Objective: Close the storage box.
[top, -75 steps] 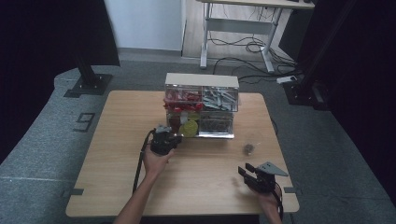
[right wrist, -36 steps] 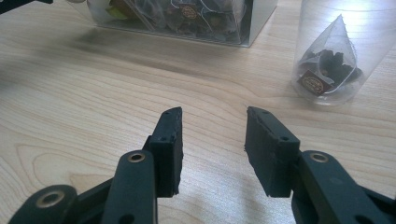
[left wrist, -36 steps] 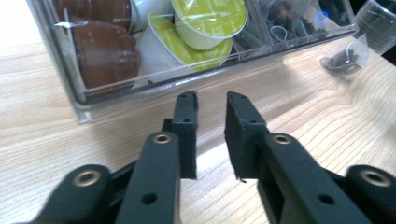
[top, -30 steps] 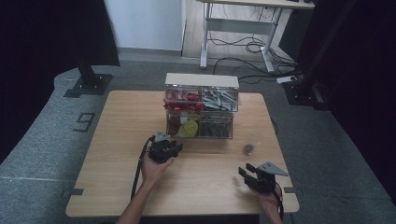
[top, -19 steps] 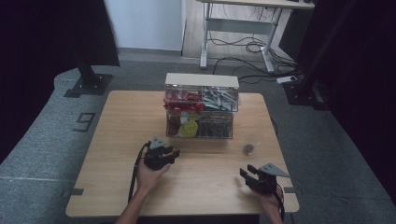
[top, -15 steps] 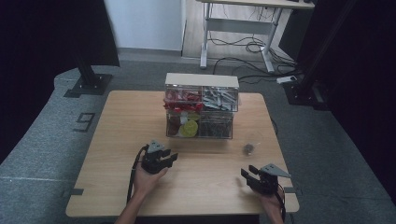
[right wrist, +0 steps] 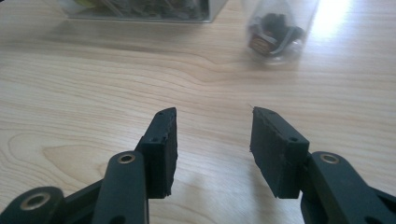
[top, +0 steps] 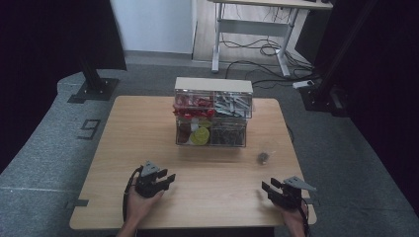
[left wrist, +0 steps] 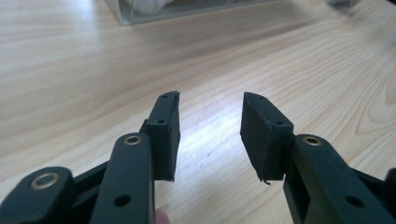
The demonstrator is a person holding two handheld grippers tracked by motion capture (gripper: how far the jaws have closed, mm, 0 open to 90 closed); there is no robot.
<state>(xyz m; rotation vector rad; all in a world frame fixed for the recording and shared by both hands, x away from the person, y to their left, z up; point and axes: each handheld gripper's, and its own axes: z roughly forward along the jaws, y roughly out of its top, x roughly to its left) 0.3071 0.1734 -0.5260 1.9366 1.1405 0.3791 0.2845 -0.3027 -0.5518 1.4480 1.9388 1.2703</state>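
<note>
Both grippers sit low near the table's [top: 123,148] front edge, left gripper [top: 167,178] and right gripper [top: 267,187] jaws apart, just been opening, nothing between them; small clear bag of dark parts [top: 263,157] lies ahead of the right one, beside the clear drawer organizer [top: 212,112]

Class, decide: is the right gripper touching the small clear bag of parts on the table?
Apart. The right gripper view shows bare wood between the right gripper and the small clear bag.

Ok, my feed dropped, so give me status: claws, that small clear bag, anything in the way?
Left claw and right claw open, holding nothing. Small clear bag on the table, untouched, ahead of the right claw. Bare wood between them, clear drawer organizer off behind.
</note>
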